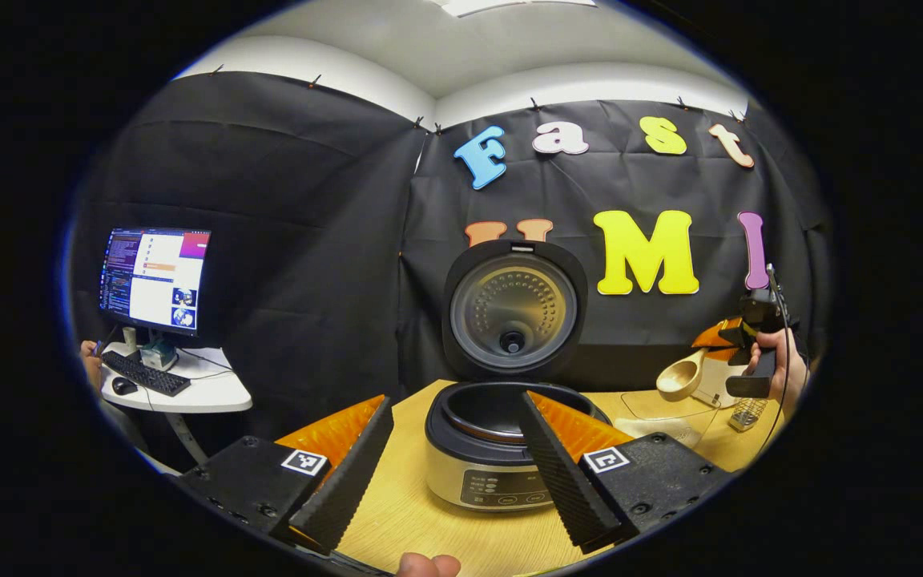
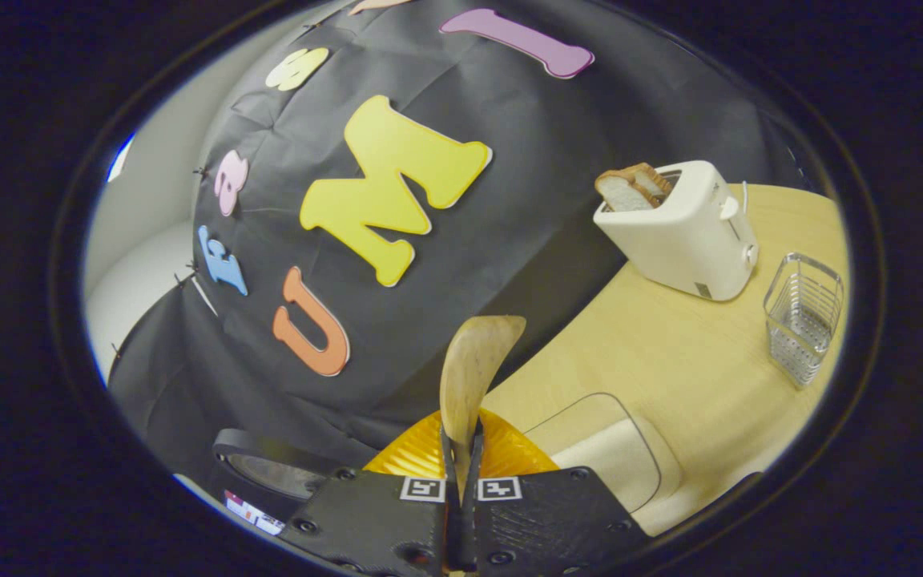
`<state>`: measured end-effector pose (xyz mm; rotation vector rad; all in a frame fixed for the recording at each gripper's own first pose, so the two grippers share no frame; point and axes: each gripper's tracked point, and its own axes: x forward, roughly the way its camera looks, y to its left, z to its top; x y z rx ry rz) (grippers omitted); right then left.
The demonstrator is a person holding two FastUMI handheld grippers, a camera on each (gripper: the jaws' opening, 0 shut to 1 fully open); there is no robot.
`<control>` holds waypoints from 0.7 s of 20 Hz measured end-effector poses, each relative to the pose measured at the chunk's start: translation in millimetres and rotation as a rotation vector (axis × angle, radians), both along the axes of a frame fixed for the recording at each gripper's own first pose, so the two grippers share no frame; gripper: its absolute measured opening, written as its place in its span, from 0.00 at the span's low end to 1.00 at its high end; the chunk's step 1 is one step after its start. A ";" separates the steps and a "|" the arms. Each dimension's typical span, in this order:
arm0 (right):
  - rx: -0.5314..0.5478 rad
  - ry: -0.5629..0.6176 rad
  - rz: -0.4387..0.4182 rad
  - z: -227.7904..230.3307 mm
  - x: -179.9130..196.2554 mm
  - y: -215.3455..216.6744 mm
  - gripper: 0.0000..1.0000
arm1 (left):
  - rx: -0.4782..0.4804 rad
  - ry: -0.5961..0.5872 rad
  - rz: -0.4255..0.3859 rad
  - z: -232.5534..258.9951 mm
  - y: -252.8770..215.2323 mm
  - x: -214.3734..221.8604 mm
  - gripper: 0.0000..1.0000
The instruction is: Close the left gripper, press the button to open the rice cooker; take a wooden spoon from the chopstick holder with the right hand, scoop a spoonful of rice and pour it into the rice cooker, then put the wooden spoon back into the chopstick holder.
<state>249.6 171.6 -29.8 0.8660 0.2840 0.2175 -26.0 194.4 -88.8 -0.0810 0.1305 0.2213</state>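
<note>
Wooden spoon is clamped by its handle between the narrowly set fingers of the right gripper, the bowl of the spoon standing up and forward of them. Seen from the left gripper view, that spoon is held in the air to the right of the rice cooker, above the clear rice container that lies just beside the cooker. The cooker's lid is raised upright, so the button press is judged done. The left gripper is held in front of the cooker with its fingers spread wide and nothing between them.

The wire chopstick holder is seen empty on the wooden table, farther from the cooker than the rice container and near the white toaster with its bread slices.

The step in hand is judged to be the scoop: the spoon is taken but not yet seen loaded. Next, the spoon bowl has to be lowered and turned into the rice, filled, kept level, and carried over to the cooker's open pot.
</note>
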 end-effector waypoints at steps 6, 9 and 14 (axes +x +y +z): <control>0.038 -0.057 0.122 49.5 -36.3 78.0 0.00 | 0.013 0.011 0.009 4.7 13.3 -7.7 1.00; 0.011 -0.065 0.166 57.2 -44.3 117.4 0.00 | 0.016 0.009 0.005 7.2 16.5 -11.1 1.00; -0.100 -0.079 0.216 52.7 -48.6 176.2 0.00 | 0.035 -0.006 0.019 15.2 29.1 -17.8 1.00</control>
